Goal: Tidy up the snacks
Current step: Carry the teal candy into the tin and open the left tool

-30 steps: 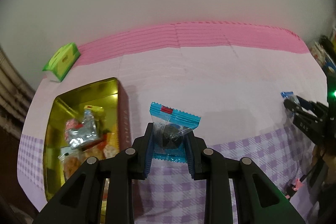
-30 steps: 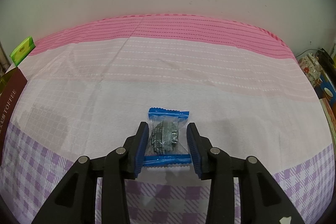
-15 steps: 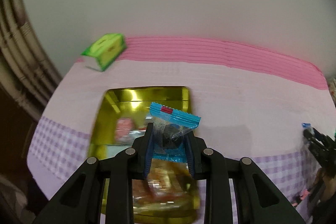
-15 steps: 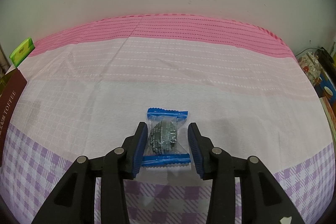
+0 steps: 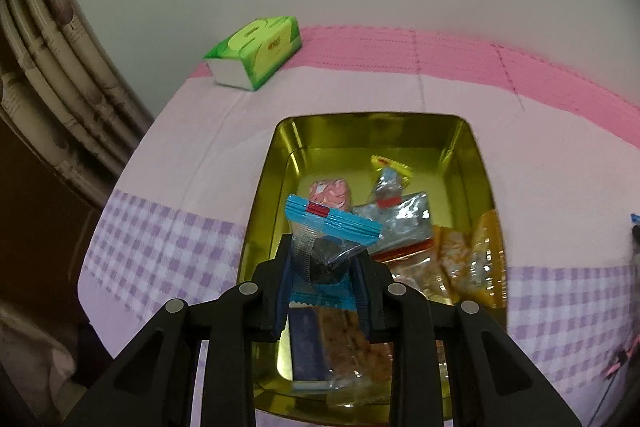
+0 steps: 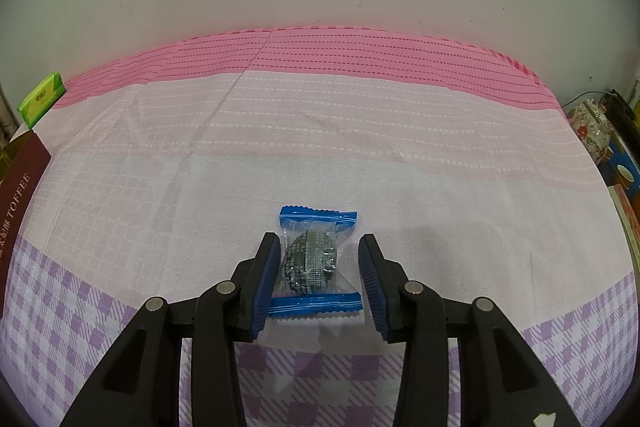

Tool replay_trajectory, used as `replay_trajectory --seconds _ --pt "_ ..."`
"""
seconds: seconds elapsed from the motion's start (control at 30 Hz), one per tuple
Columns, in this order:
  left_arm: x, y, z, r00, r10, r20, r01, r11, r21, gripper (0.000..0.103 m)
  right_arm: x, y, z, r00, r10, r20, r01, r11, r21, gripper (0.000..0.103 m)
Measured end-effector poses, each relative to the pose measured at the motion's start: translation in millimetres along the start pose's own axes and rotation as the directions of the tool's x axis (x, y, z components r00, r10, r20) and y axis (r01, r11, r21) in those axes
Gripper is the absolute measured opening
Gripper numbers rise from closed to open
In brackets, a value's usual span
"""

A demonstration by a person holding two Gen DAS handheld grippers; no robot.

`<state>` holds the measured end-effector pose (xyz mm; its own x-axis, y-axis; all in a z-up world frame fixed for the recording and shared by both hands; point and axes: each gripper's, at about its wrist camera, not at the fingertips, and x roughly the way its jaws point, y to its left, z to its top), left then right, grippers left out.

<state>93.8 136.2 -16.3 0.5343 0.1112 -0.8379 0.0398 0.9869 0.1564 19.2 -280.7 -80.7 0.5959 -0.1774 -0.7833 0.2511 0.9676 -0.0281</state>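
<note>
My left gripper (image 5: 323, 263) is shut on a blue-edged clear snack packet (image 5: 330, 235) with a dark sweet inside, and holds it above the gold tin (image 5: 268, 195). The tin holds several wrapped snacks (image 5: 404, 219). My right gripper (image 6: 318, 267) is open, its fingers on either side of a second blue-edged packet (image 6: 314, 259) that lies flat on the tablecloth. The left pad is close to the packet and the right pad stands clear of it.
A green tissue pack (image 5: 256, 53) lies at the back left by the wall, also in the right wrist view (image 6: 40, 101). The tin's maroon "TOFFEE" side (image 6: 18, 195) shows at the left edge. A floral pot and boxes (image 6: 596, 131) stand off the table's right end.
My left gripper swung left with its packet from the open cloth to above the tin. My right gripper's jaws opened a little wider around the lying packet.
</note>
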Motion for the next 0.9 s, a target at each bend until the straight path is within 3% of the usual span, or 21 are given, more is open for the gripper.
replay_trajectory --seconds 0.37,0.5,0.83,0.9 --pt "18 4 -8 0.999 0.019 -0.031 -0.019 1.0 0.01 0.028 0 -2 1 1.0 -0.001 -0.001 0.001 1.0 0.003 0.04" --pt "24 5 -10 0.999 0.018 -0.041 -0.017 1.0 0.006 0.028 3 -6 3 1.0 -0.016 -0.009 0.017 0.999 0.029 0.055" --pt "29 5 -16 0.999 0.022 -0.045 -0.021 1.0 0.015 0.029 3 -6 2 1.0 -0.018 -0.01 0.019 0.999 0.037 0.055" --pt "29 5 -15 0.999 0.024 -0.043 -0.023 1.0 0.015 0.029 2 -5 1 1.0 -0.016 -0.009 0.016 0.999 0.034 0.051"
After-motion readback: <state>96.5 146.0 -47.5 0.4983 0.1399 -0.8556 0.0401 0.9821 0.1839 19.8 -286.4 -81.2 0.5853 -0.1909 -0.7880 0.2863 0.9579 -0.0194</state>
